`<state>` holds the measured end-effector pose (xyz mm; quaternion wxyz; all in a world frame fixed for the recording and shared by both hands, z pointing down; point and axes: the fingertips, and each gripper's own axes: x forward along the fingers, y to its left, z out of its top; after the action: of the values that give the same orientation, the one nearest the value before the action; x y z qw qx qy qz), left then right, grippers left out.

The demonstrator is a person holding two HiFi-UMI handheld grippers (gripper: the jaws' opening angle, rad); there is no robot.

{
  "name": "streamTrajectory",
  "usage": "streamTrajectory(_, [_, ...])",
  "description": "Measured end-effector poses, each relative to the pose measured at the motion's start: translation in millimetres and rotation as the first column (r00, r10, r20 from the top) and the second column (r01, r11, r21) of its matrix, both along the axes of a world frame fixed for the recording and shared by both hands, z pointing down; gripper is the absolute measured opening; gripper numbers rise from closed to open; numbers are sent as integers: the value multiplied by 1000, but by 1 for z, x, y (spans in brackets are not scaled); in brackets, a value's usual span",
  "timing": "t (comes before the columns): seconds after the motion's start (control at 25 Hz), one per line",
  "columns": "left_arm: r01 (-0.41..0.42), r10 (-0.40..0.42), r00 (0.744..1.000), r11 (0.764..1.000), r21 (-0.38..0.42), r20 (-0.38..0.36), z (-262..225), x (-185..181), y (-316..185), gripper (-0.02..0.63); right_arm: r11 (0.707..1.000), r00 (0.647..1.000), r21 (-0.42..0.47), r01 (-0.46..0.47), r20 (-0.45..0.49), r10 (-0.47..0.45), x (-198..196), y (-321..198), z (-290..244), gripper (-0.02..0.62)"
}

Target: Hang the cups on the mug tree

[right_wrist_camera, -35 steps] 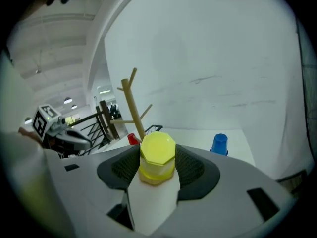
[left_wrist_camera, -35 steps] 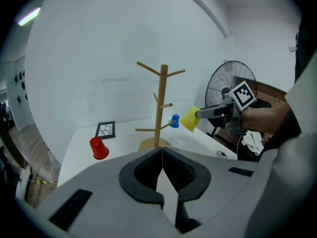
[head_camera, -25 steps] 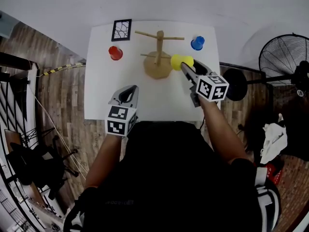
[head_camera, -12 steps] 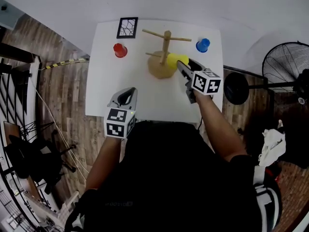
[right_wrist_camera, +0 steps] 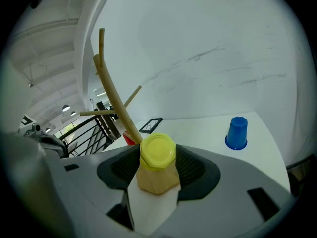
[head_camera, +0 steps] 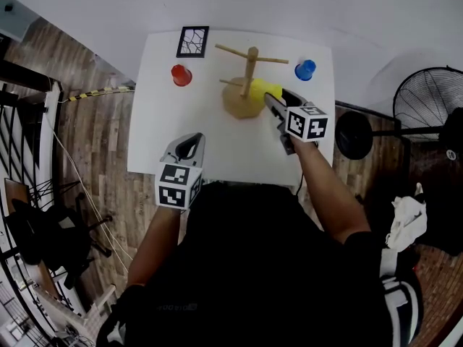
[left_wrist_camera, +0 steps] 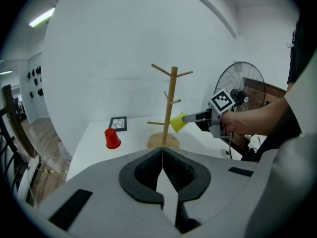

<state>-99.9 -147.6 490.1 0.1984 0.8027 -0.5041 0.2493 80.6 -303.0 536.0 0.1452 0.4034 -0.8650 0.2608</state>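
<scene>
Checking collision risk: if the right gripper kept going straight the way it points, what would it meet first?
Likely the mug tree's post, just beyond the yellow cup in its jaws; exact depth is unclear.

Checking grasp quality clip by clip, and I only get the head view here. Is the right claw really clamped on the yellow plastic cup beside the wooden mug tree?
Observer: Yes. In the right gripper view, the right claw has both pads pressed against the sides of the yellow plastic cup.
Operator: Is the cup lifted or resting on something?
Observer: Lifted. The left gripper view shows it tilted in the air beside the trunk of the wooden mug tree. It is about level with the lowest peg and above the base.
Operator: And the left claw?
Observer: The left claw is shut, with nothing between its jaws.
</scene>
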Motion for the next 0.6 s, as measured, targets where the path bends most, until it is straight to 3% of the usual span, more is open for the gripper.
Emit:
streamTrajectory(0.24, [-18, 18, 1000, 1000, 7, -1, -1, 8, -5, 17, 997, 991, 64, 51, -127, -43, 3, 5, -3, 215])
streamTrajectory(0.4, [-38, 38, 999, 999, 4, 0, 1, 16, -9, 17, 986, 968, 91, 139, -224, -116, 1, 16, 0, 215])
streamTrajectory(0.6, [-63, 63, 998, 998, 7, 0, 1, 29, -14, 17, 985, 968, 83, 154, -212, -134, -2, 12, 2, 215])
